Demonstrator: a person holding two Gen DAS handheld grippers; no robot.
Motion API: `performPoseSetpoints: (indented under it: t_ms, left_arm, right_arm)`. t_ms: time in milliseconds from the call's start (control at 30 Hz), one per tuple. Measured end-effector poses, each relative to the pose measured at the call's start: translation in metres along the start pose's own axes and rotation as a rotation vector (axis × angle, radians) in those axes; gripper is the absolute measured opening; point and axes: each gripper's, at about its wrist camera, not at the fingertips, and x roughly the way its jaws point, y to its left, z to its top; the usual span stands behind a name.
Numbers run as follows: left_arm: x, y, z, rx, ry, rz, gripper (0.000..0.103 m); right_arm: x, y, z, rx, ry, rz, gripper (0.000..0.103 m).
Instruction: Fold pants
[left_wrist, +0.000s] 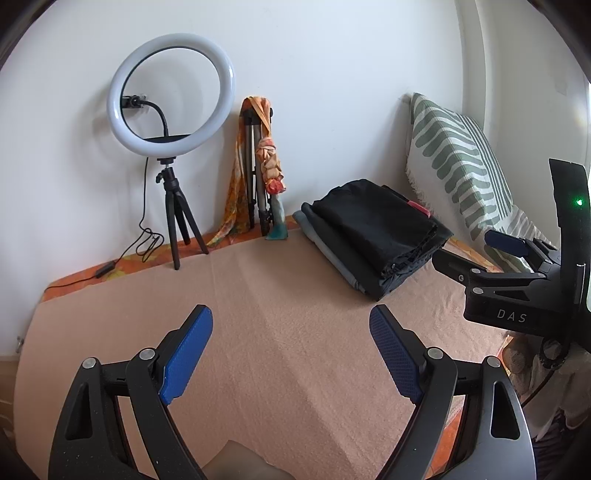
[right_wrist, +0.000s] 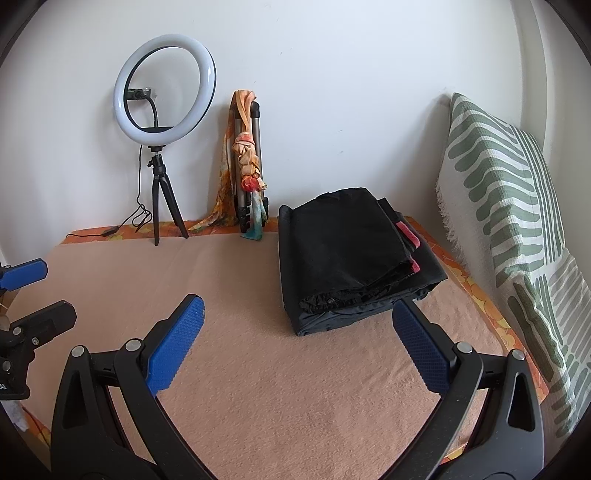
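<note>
Black folded pants (right_wrist: 347, 254) lie stacked ahead of the wide-spread, empty right gripper (right_wrist: 295, 347) and left gripper (left_wrist: 291, 354), so folding looks finished.

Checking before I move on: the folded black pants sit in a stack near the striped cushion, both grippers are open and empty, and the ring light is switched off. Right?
One thing is wrong: the ring light is lit, glowing white in both wrist views. The rest holds: the folded black pants sit stacked near the striped cushion, and the left gripper and right gripper are open and empty.
</note>
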Motion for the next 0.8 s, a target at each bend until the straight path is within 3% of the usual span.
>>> performPoseSetpoints:
  t_ms: [800]
  left_arm:
    - [-0.0012,-0.0008,-0.0020,-0.004,-0.001,0.005,0.087]
  right_arm:
    - [0.0003,0.0011,-0.0004,-0.005,-0.002,0.003,0.103]
